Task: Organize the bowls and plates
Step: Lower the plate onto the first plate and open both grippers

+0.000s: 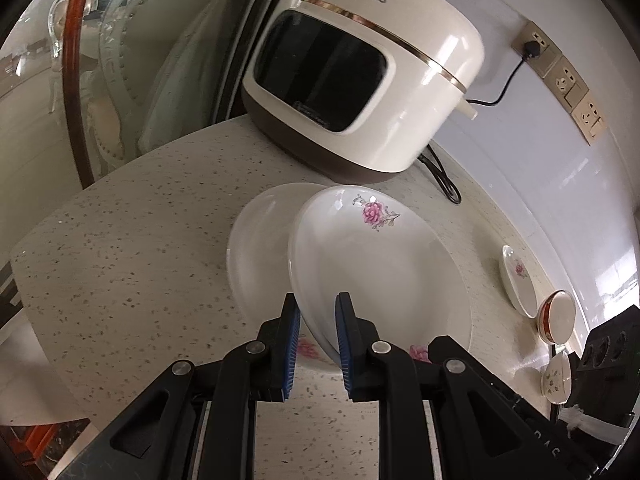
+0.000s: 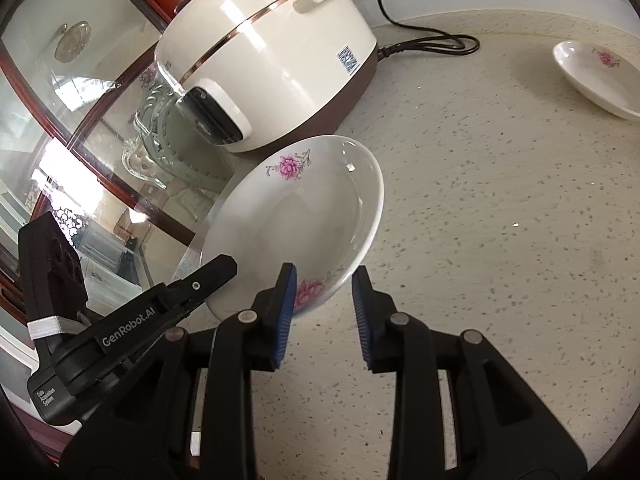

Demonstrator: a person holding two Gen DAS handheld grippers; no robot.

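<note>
My left tongs are clamped on the near rim of a flowered plate, holding it tilted above a second plate that lies on the speckled tabletop at the frame's centre. My right tongs stand apart; the plate's lower edge sits between the pads but I see no pinch on it there, so the left side carries it.

I judge the job only begun: this plate looks about to go onto the one beneath it, and that stacking is not yet finished. Left to gather are a small flowered dish at the right of the left view, plus a gold-rimmed bowl and another small piece below it, well apart from the stack.

A rice cooker stands close behind the plates, its cord looping on the tabletop beside them, and a glass cabinet door sits near the left edge of the right view, so I have little room to swing
</note>
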